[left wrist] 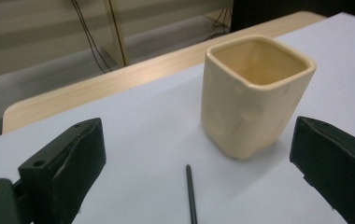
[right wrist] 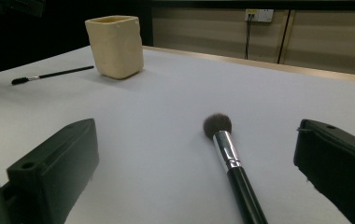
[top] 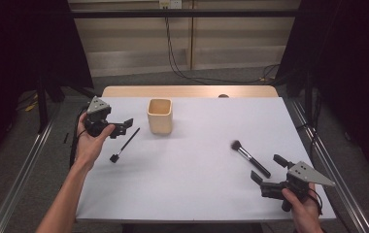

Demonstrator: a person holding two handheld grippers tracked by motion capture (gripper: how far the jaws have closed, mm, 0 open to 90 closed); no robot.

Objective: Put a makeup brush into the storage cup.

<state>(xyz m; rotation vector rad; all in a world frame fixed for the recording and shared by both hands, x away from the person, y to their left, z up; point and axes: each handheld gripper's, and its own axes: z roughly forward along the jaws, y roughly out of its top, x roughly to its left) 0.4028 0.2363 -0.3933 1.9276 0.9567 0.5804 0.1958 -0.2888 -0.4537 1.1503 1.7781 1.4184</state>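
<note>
The work surface is a table [top: 187, 184] covered by a flat white sheet; a strip of light wood shows along its far edge. Beyond that edge are a grey floor, a pale wall with a socket and black cables hanging down to the floor. Dark curtains close both sides of the room, and metal rails run along the floor on either side of the table.

The left gripper [top: 123, 127] is held at the left side of the table, above the sheet, with its jaws spread wide and nothing between them. In the left gripper view, a cream cup [left wrist: 252, 95] stands upright just ahead of the jaws, offset toward the right jaw. The cup is square in section with rounded corners, a glossy glaze and an open top. A thin black brush [top: 125, 145] with a small flat head lies on the sheet directly below this gripper; its handle tip points between the jaws toward the cup.

The right gripper [top: 268, 168] is held at the near right corner, jaws likewise wide apart and unloaded. A makeup brush [right wrist: 231, 161] lies flat on the sheet between and just ahead of its jaws: dark rounded bristles pointing away, silver ferrule, glossy black handle running back toward the gripper. It touches neither jaw.
</note>
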